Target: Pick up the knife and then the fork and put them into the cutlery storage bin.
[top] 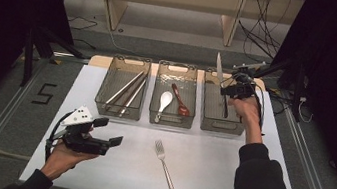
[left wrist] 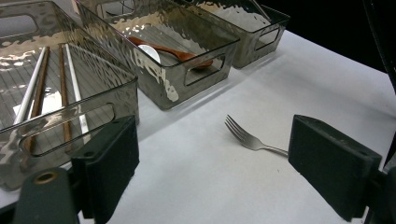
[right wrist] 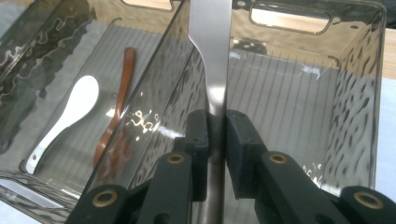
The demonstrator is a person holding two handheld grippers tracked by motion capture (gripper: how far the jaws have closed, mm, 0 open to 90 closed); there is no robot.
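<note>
Overhead, I see a white surface w/ grey floor either side, a "5" taped on the floor at left, dark curtains both flanks, wooden frame legs and loose cables at the back.

L to R: my left tool hovers low over the near-left part of the surface, jaws spread wide, nothing btwn them; the left gripper view looks along them at the fork. Behind it, three smoky clear bins sit in a row at the far edge. Left bin holds chopsticks, some silver, some brown. Middle bin has a white spoon and a red-brown spoon side by side. A fork lies loose on the surface near centre, tines pointing away from me.

Right bin: my right tool is above it, jaws pressed together on the knife, pinching it at the narrow neck. Knife is plain silver metal, flat blade, held abt upright w/ blade sticking up past the tool and the handle end hanging down into the right bin. Can't tell if it touches the bin floor.
</note>
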